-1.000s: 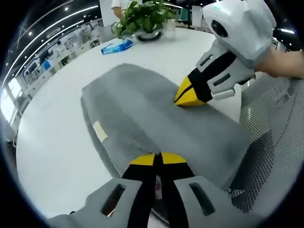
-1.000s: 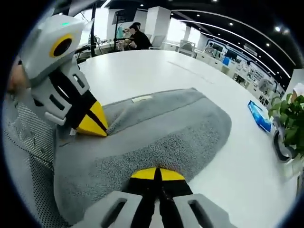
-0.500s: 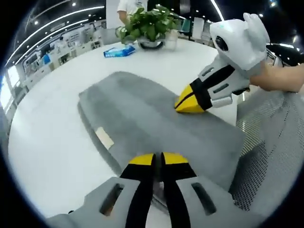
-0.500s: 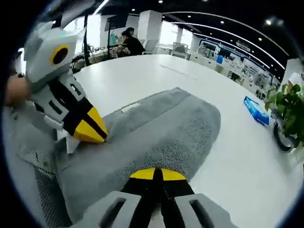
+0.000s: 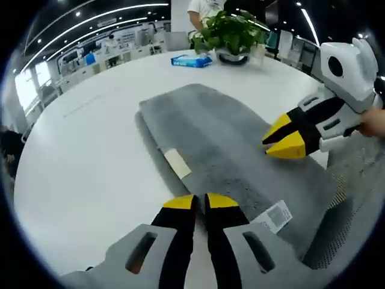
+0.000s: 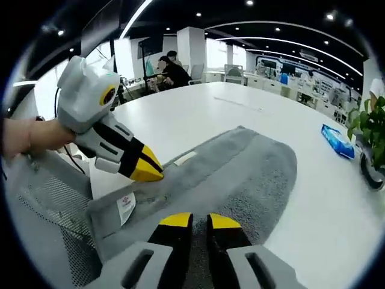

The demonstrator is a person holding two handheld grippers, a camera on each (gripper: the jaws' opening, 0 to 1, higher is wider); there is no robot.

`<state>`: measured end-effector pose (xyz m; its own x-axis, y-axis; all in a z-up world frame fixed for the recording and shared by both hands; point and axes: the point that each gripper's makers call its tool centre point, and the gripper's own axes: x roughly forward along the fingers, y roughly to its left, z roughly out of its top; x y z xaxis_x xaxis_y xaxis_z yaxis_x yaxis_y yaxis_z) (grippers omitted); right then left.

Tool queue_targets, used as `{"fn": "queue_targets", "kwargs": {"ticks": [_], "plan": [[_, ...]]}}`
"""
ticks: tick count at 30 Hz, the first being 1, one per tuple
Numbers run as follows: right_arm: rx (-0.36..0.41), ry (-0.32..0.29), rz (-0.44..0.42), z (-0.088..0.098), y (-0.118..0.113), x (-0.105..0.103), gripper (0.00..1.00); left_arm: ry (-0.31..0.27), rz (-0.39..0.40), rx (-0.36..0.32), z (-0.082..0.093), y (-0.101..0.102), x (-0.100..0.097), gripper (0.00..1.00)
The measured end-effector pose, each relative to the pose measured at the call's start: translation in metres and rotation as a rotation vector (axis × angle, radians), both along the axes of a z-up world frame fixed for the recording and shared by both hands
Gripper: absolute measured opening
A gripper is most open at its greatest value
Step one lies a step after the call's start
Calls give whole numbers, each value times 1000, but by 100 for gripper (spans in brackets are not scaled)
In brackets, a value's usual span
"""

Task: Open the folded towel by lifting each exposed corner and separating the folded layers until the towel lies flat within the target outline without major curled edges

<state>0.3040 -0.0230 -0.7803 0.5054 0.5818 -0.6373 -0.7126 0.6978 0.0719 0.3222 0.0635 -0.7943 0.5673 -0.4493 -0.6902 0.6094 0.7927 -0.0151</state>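
Note:
A folded grey towel (image 5: 222, 138) lies flat on the white round table (image 5: 78, 156), with a beige tag (image 5: 177, 164) on its long edge and a white printed label (image 5: 274, 217) at its near end. My left gripper (image 5: 200, 201) hovers just off that near end, its jaws parted by a narrow gap with nothing between them. The right gripper (image 5: 278, 139) hangs above the towel's right edge, tips slightly apart. In the right gripper view, my right gripper (image 6: 200, 220) is over the towel (image 6: 240, 174), narrowly open and empty, and the left gripper (image 6: 153, 171) points at the towel's edge.
A potted plant (image 5: 231, 30) and a blue pack (image 5: 191, 60) sit at the table's far side. A grey mesh chair (image 5: 355, 198) stands against the table by the towel's near end. People sit at desks (image 6: 174, 69) far behind.
Both sets of jaws have parted slightly from shut. Both grippers have drawn back from the towel's surface, and the white printed label at its near end has come into view.

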Motion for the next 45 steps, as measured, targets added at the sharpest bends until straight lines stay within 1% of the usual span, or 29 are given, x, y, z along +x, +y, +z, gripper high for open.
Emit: {"fn": "queue_targets", "kwargs": {"ticks": [3,6,8,10,12,14,15,17,18,19,20,21,23,24,26,27,28,29,31,33,34,36,37,38,40,43,45], "plan": [[18,14,-8,1,1,0,6,-3,-2,-1,-1,1,1,1],[27,16,-20,2,0,1,6,25,32,-35,0,3,3,1],[39,20,-29,3,-1,1,6,24,33,-43,3,4,3,0],[47,21,-38,5,-2,2,6,6,24,-35,6,2,3,0],[72,29,-46,7,-1,3,6,-38,-10,-37,14,-5,4,0],[114,48,-56,10,2,2,6,-106,-73,-49,27,-17,4,0],[126,52,-63,11,2,3,6,-129,-105,-47,30,-23,2,0],[146,60,-76,12,2,4,6,-163,-169,-31,33,-34,-2,0],[157,65,-81,13,2,5,6,-174,-186,-21,33,-37,-4,0],[182,73,-94,15,3,6,6,-192,-220,-9,34,-43,-6,0],[203,80,-105,17,4,6,6,-200,-234,-8,35,-46,-8,0],[232,95,-122,18,4,7,6,-224,-278,-4,36,-53,-11,0],[263,116,-142,19,4,8,6,-248,-332,28,34,-62,-16,0],[280,124,-153,20,4,9,6,-248,-359,43,32,-66,-20,0],[291,138,-161,19,4,9,6,-269,-414,99,27,-72,-25,0],[293,140,-162,19,4,8,6,-269,-429,117,24,-74,-26,0],[297,145,-165,18,5,8,6,-288,-458,150,21,-77,-28,0],[300,148,-168,18,6,8,6,-301,-471,168,20,-79,-28,0],[307,163,-172,17,7,7,6,-344,-538,232,18,-85,-32,0],[291,170,-173,12,9,7,6,-380,-588,309,13,-87,-35,0],[274,171,-174,9,8,7,6,-412,-628,348,11,-90,-37,0],[258,177,-179,5,8,8,6,-425,-664,381,7,-91,-41,0],[253,178,-181,4,8,7,6,-438,-682,400,6,-92,-41,0],[229,178,-181,1,7,7,6,-463,-702,434,5,-91,-40,1],[165,163,-186,-6,0,9,6,-476,-710,436,5,-92,-40,1],[162,153,-187,-6,0,10,8,-482,-717,431,6,-91,-40,1],[164,160,-176,-8,3,10,6,-483,-719,424,7,-91,-40,1]]}}
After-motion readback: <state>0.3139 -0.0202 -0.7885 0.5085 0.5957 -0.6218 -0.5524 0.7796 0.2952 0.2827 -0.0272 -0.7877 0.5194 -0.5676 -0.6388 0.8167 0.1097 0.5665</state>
